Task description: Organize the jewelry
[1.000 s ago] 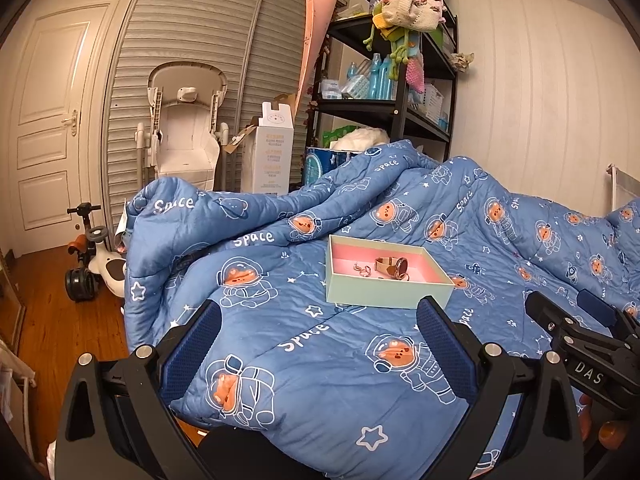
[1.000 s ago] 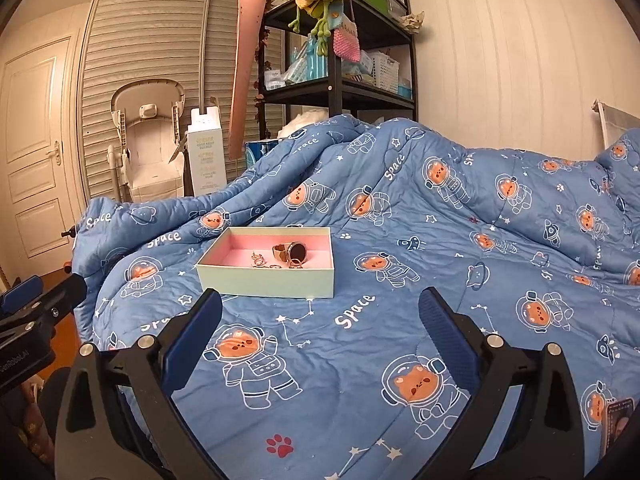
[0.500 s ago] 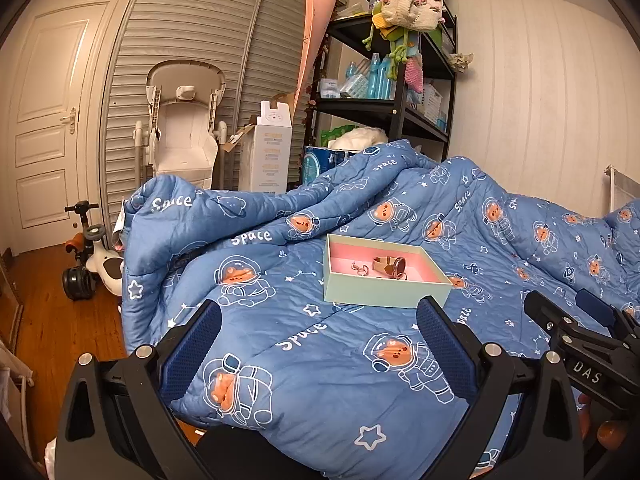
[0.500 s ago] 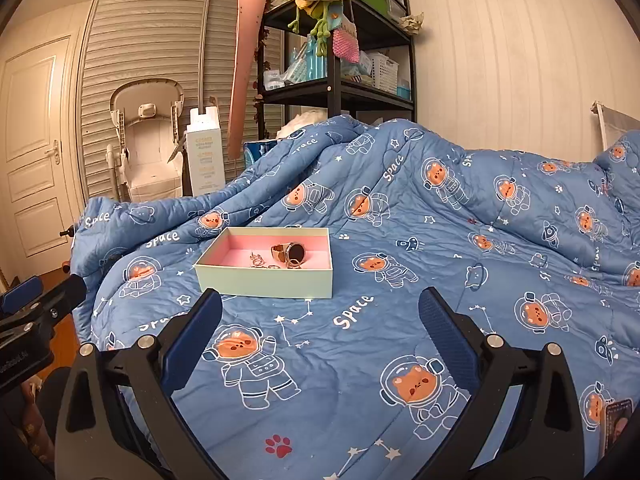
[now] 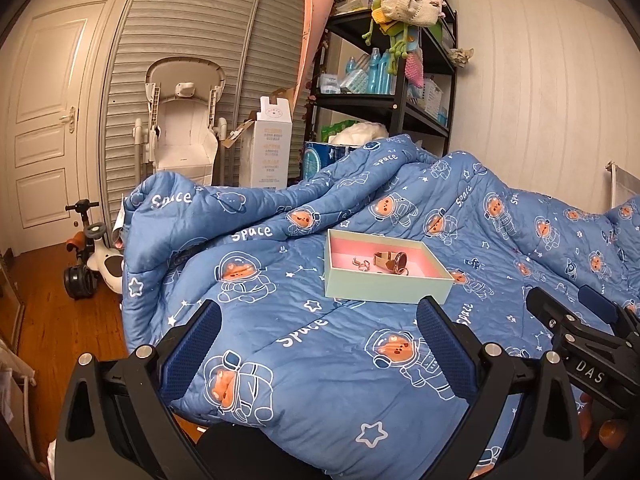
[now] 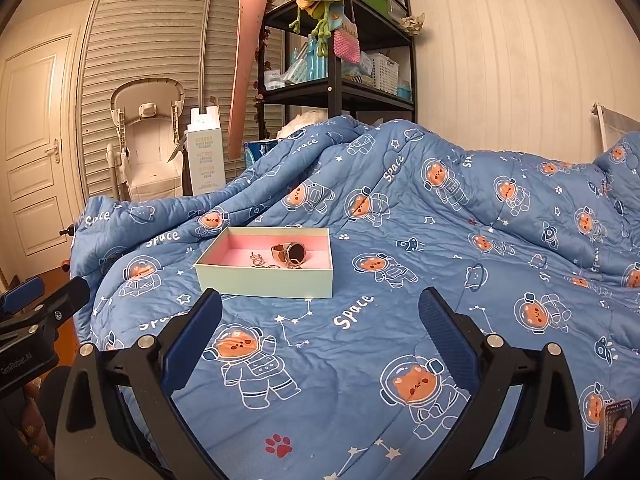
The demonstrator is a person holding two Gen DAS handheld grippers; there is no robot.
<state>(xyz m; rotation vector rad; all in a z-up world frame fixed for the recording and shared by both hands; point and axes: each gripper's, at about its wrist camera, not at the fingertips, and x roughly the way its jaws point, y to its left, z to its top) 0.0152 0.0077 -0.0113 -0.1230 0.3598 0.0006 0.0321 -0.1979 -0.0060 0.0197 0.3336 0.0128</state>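
Observation:
A pale green box (image 5: 384, 290) with a pink lining sits on the blue space-print quilt (image 5: 320, 344); it also shows in the right wrist view (image 6: 264, 280). Inside lie a rose-gold watch (image 5: 390, 261) (image 6: 289, 254) and small rings or earrings (image 5: 360, 264) (image 6: 258, 260). My left gripper (image 5: 318, 350) is open and empty, held back from the box. My right gripper (image 6: 320, 344) is open and empty, also short of the box. Each gripper shows at the edge of the other's view.
A black shelf unit (image 5: 384, 100) stands behind the bed. A white baby seat (image 5: 184, 128), a tall white carton (image 5: 272, 144) and a ride-on toy (image 5: 92, 256) stand on the wood floor at left. A phone (image 6: 618, 424) lies at the quilt's lower right.
Both views have shifted only slightly; the box sits a little closer and lower in the right view. Both grippers stay open and empty.

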